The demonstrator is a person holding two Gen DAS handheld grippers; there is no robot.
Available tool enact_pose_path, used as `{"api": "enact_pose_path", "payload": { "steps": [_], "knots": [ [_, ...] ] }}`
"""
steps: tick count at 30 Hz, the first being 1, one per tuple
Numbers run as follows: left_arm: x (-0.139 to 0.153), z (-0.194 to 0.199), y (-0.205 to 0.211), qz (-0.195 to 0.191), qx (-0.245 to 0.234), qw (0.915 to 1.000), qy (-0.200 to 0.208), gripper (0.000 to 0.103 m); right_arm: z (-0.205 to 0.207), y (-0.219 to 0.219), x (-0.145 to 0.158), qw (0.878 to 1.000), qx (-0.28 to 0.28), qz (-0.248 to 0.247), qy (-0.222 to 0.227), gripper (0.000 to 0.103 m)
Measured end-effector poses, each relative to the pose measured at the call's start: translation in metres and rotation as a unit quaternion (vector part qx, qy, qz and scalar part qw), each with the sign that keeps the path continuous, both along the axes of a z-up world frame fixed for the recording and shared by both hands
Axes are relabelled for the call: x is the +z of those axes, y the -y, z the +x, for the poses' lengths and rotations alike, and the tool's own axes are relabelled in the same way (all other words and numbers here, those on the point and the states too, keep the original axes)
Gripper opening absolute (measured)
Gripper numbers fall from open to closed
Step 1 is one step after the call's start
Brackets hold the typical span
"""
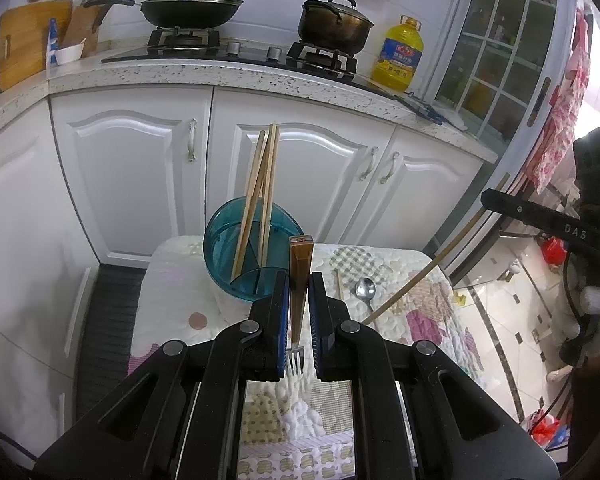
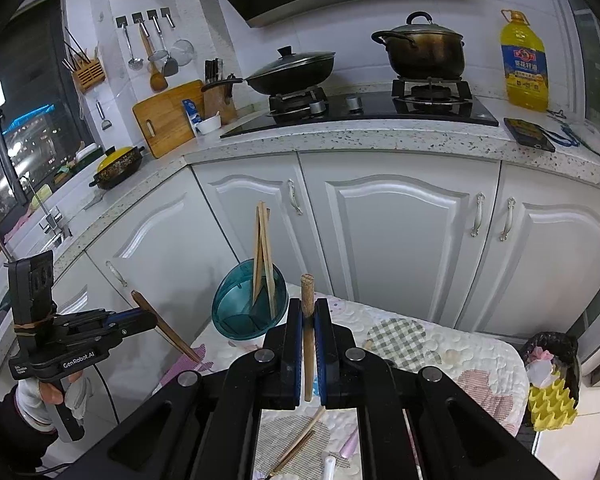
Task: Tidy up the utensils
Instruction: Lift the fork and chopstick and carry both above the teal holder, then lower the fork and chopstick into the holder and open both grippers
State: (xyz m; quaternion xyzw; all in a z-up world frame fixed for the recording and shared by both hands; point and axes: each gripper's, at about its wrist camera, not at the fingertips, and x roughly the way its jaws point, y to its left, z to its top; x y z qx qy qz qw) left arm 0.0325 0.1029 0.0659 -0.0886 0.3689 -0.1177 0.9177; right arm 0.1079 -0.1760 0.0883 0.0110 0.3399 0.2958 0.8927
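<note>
Left wrist – fork [image 1: 300, 280] (wooden-handled), tines down.

- Teal holder [image 1: 220, 248]: translucent plastic, glossy.
- Chopsticks [image 1: 260, 196] standing in it: pale wood, matt.
- Fork [image 1: 298, 320]: dark brown wooden handle with a slight sheen; metal tines, shiny.
- Spoon [image 1: 365, 292]: polished metal.
- Quilted cloth [image 1: 420, 312]: soft, matt, stitched in puffs.
- Left gripper [image 1: 298, 312]: black matt plastic; blue ribbed pads.
- Countertop [image 2: 380, 138]: speckled stone, smooth.
- Cabinet doors [image 2: 400, 232]: white, glossy.

Left gripper [image 1: 299, 300] clamped, tilted downward; right gripper [image 2: 308, 320] clamped, tilted downward, gloved hands
</note>
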Motion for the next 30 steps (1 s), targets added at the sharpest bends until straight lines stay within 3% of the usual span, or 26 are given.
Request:
{"api": "enact_pose_path", "payload": {
  "steps": [17, 30],
  "knots": [
    [0.010, -0.003, -0.007, -0.001, -0.001, 1.0000, 0.006, 0.008, -0.001, -0.008, 0.007, 1.000, 0.008, 0.003, 0.006, 0.005],
    [0.058, 0.008, -0.026, -0.008, 0.009, 0.9990, 0.044, 0.008, 0.007, -0.026, 0.037, 0.999, 0.031, 0.026, 0.027, 0.005]
  ]
}}
